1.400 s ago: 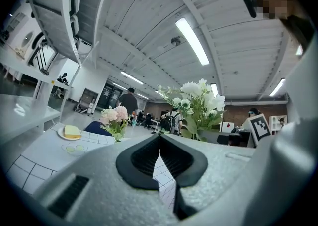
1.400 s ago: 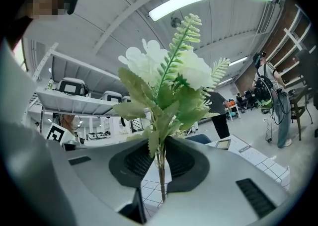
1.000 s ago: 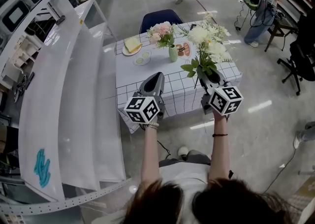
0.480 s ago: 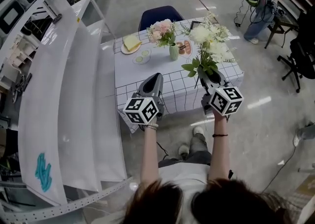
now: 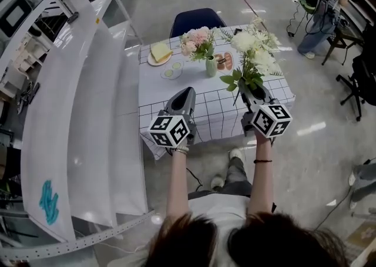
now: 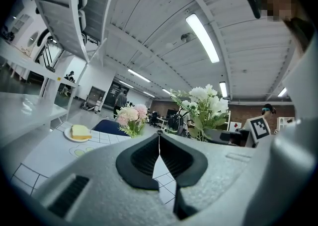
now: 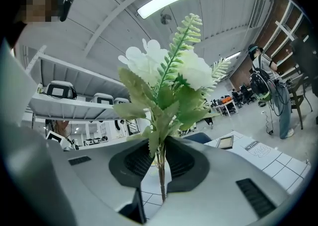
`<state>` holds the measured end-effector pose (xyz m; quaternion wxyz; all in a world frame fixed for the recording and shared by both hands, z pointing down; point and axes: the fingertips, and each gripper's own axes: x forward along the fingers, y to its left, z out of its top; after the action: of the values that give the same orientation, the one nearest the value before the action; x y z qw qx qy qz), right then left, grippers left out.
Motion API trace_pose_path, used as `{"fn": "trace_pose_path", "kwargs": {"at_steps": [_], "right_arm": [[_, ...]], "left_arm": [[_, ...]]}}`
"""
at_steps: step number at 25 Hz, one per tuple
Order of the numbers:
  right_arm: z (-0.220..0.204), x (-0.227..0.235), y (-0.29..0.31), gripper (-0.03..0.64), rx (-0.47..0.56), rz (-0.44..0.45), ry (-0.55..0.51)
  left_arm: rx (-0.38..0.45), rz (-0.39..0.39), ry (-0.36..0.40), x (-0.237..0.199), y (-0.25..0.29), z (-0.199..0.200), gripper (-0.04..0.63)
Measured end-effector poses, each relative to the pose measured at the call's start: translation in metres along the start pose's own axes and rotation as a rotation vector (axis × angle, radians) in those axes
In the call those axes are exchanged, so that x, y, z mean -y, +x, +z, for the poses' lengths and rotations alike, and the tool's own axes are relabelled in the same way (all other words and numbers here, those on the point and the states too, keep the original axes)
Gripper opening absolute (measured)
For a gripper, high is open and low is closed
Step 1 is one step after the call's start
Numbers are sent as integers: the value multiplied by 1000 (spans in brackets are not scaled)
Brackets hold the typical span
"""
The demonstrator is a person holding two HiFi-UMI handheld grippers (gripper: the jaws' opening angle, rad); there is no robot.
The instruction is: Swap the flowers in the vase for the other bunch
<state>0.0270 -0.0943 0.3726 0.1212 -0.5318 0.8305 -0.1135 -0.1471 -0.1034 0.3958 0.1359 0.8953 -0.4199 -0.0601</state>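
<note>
Grid-cloth table (image 5: 170, 91) in an open workshop. The right gripper (image 5: 251, 91) is clamped low on the white bunch (image 5: 254, 54), with the blooms above its fingers (image 7: 191, 163). The left gripper (image 5: 187, 94) is closed and empty. The vase (image 5: 210, 65) of pink flowers (image 5: 197, 38) sits beyond both tips. Probably light and floppy, so grab stems, not blooms.

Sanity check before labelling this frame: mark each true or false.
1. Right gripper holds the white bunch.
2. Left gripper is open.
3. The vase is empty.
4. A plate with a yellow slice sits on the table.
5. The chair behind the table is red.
1. True. The right gripper is shut on the stems of the white bunch.
2. False. The left gripper is shut, with nothing in it.
3. False. The pink flowers stand in the vase.
4. True. The plate with the yellow slice is on the table, left of the vase in the head view.
5. False. The chair is blue.
</note>
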Motion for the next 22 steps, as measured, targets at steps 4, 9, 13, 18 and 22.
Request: {"fn": "trace_pose_path", "kwargs": {"at_steps": [4,9,13,18,22], "right_arm": [[0,13,16,64,-10,14,9],[1,31,37,64,-23,28,19],[4,43,55,64,-28,41,24],[10,58,78,64,-39,57,26],[12,66,93,64,-51,80,27]], "left_arm": [[3,16,-6,-6,16,-2,14],[17,33,-19,-15,36,-2,14],[14,51,-32,-24,50,-6,14],[13,70,-48,-33,67,-8,14],[10,83,-58,-38,80,-10,14]]}}
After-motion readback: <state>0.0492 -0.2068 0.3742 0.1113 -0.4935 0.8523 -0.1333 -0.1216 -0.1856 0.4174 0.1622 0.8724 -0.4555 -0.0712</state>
